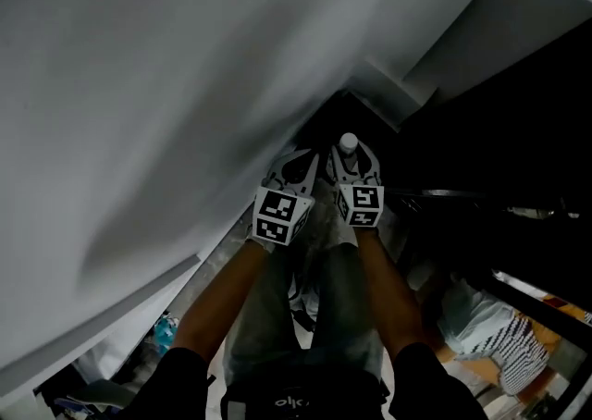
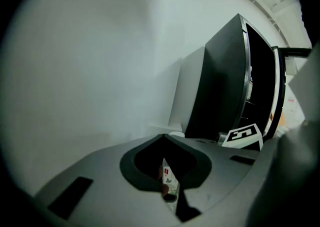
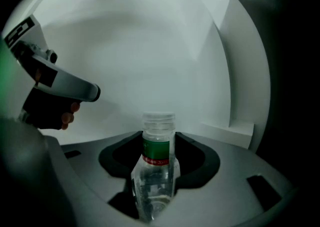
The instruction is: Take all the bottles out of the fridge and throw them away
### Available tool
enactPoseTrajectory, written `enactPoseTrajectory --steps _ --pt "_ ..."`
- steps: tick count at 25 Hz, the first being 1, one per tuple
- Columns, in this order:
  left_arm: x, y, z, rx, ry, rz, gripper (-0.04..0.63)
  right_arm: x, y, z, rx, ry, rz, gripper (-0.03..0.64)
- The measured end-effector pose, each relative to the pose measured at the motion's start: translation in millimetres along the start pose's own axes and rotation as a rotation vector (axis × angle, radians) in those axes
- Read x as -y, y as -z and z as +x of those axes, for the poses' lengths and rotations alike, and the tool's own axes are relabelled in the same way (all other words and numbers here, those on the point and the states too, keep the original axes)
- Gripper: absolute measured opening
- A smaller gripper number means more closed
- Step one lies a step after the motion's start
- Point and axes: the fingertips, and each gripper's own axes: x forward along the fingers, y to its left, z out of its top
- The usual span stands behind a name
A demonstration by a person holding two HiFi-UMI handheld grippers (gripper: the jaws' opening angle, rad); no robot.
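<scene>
My right gripper (image 1: 356,157) is shut on a clear plastic bottle (image 3: 157,171) with a green and red label and a pale cap (image 1: 348,142). The bottle stands upright between the jaws, neck pointing away from me. My left gripper (image 1: 298,166) is just to its left, level with it, and its jaws meet at the tips. Through the narrow slit between its jaws (image 2: 167,181) shows a sliver of something with a red and green label. Whether that is held I cannot tell. The dark fridge (image 2: 225,86) stands ahead on the right, door (image 2: 262,71) swung open.
A large white wall (image 1: 185,85) fills the left and front. A white ledge (image 3: 227,131) runs along its foot. Below me are my legs, a striped cloth (image 1: 486,330) at the right and a blue thing (image 1: 166,327) at the left. The light is dim.
</scene>
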Motion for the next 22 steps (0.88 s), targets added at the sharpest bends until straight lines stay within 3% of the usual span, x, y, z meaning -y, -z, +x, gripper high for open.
enactPoseTrajectory --steps 5,12,18,22 --pt "-7.5 10.0 22.3 0.009 0.024 0.024 0.006 2.1 48.7 26.3 -0.059 0.011 -0.007 0.207" --pt "-9.3 3.9 32.4 0.013 0.053 0.037 0.005 7.7 79.6 38.3 -0.153 0.013 0.008 0.207" --pt "-9.9 -17.9 19.3 0.003 0.042 0.017 0.005 7.1 64.2 21.0 -0.187 0.019 0.001 0.207" --pt "1.2 -55.7 -6.1 -0.017 0.041 -0.001 0.005 0.6 3.1 -14.2 -0.177 0.031 0.017 0.207"
